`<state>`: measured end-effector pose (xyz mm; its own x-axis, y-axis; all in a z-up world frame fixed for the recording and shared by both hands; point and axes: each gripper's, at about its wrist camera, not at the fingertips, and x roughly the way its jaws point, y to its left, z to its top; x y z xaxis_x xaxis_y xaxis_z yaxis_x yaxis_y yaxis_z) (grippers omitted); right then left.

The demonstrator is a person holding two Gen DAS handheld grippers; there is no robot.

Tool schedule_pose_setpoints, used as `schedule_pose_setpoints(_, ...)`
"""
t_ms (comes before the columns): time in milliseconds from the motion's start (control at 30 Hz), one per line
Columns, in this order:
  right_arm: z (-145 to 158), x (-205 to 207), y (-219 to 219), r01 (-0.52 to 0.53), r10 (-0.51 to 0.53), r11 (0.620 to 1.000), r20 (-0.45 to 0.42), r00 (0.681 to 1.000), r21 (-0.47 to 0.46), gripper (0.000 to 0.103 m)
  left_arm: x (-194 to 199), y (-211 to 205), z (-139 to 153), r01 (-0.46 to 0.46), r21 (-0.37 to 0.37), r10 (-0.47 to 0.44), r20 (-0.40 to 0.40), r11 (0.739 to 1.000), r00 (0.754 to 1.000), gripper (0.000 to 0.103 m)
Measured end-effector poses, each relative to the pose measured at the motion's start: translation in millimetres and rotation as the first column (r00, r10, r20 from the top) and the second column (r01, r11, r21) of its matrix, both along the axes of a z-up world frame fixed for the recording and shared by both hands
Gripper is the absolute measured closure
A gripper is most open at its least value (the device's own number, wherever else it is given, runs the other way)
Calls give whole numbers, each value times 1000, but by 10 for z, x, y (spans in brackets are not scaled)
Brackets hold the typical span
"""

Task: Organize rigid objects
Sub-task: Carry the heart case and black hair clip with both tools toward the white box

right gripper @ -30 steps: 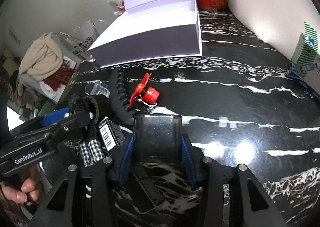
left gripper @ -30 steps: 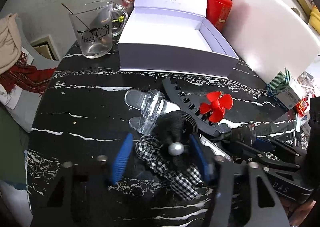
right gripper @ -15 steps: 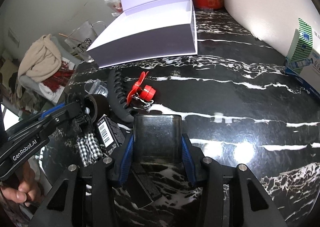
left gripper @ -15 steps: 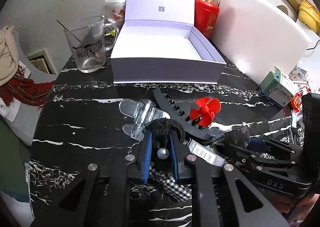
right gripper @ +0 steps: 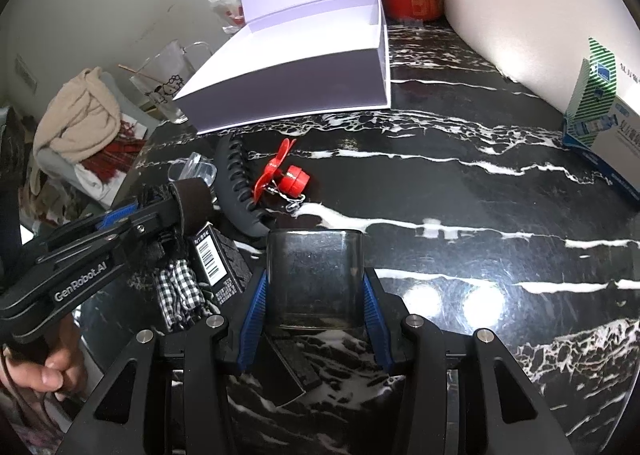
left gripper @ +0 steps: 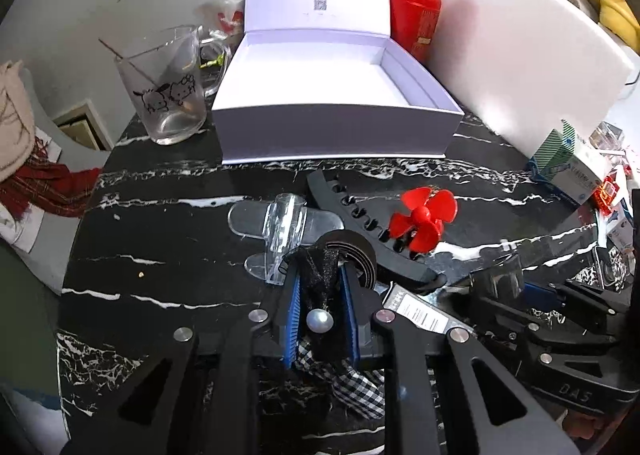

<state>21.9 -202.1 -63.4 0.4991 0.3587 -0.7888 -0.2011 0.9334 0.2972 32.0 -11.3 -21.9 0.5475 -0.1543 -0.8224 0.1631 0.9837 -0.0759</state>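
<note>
My left gripper is shut on a black hair bow with a pearl and a checked ribbon, held just above the table. My right gripper is shut on a dark translucent case near the table's front. On the black marble table lie a black curved comb-like clip, a red propeller, a clear plastic stand, a roll of black tape and a black barcode box. An open white box stands at the back.
A glass mug with cartoon print stands left of the white box. A red canister and a white board stand behind at right. Green and blue cartons lie at the right edge. Clothes hang off the left side.
My left gripper closed on the black hair bow and lifted it slightly; the view pulled back toward the white box. My right gripper kept hold of the dark case and barely moved.
</note>
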Motion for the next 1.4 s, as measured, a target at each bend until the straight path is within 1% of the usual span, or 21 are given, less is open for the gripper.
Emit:
schedule_pose_setpoints(67,21,-13,-1,-3,3,1000,11,1000,-1,58,-34,4,44,8,-15,-8,14,1000,1000,85)
schedule_pose_setpoints(100,32,-13,-6,-3,3,1000,17,1000,-1,58,-47,7,65,12,-18,-11,19,1000,1000,88)
schedule_pose_setpoints(133,49,-20,-12,-2,2,1000,25,1000,-2,58,-58,12,85,11,-19,-11,22,1000,1000,88)
schedule_pose_setpoints(267,98,-23,-23,-6,6,1000,47,999,-6,58,-70,67,138,4,-50,-3,18,999,1000,88)
schedule_pose_setpoints(533,217,-57,13,-44,45,999,82,996,-20,58,-132,111,306,-9,-54,12,62,998,998,88)
schedule_pose_setpoints(733,374,-68,57,-76,81,996,130,988,-41,58,-119,114,425,-10,-55,15,96,998,995,88)
schedule_pose_setpoints(1000,565,-31,76,-106,115,992,176,978,-63,58,-60,103,538,3,-67,5,125,998,992,88)
schedule_pose_setpoints(1133,644,18,76,-112,126,990,197,972,-80,58,1,103,582,8,-78,2,134,997,991,88)
schedule_pose_setpoints(1300,720,93,80,-122,143,987,217,965,-109,58,104,123,659,6,-75,5,156,997,988,88)
schedule_pose_setpoints(1400,767,156,85,-126,148,986,224,963,-111,58,176,139,705,5,-77,8,168,997,986,88)
